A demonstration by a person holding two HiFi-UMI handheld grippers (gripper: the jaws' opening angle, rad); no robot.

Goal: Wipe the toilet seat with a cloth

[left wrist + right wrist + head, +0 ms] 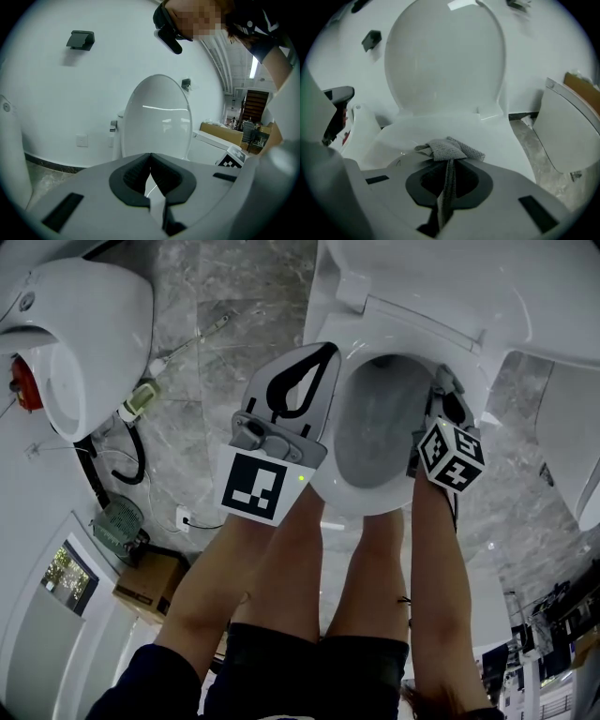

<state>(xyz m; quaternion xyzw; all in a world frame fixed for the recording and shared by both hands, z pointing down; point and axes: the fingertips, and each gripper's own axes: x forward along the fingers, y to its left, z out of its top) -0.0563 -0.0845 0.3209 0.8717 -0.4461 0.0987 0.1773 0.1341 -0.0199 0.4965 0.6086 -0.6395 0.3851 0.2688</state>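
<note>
– Grey-veined stone floor [234, 306], white wall [56, 93]: what stands against them?
– White toilet [403, 296], lid [445, 61] upright, toilet seat [501, 140] down.

– Where is the cloth?
– At the seat's right edge as I face it. My right gripper [449, 161] has its jaws clamped on the cloth [451, 149]. One strip runs back between the dark pads [423, 182]. The rest lies bunched just past the tips, on the seat.

– How does it look?
– Grey, with a coarse, knit-like weave, folded over itself into a small wad. It is matt against the glossy white seat.

– And your other jaws?
– My left gripper [150, 161] has its jaws closed tip to tip, with nothing between them. In the head view it hangs over the seat's left edge. In the left gripper view it points toward the lid. Whether it touches the seat I cannot tell.

– Any writing?
– Each marker cube [253, 486] carries black-and-white square patterns, not letters.
</note>
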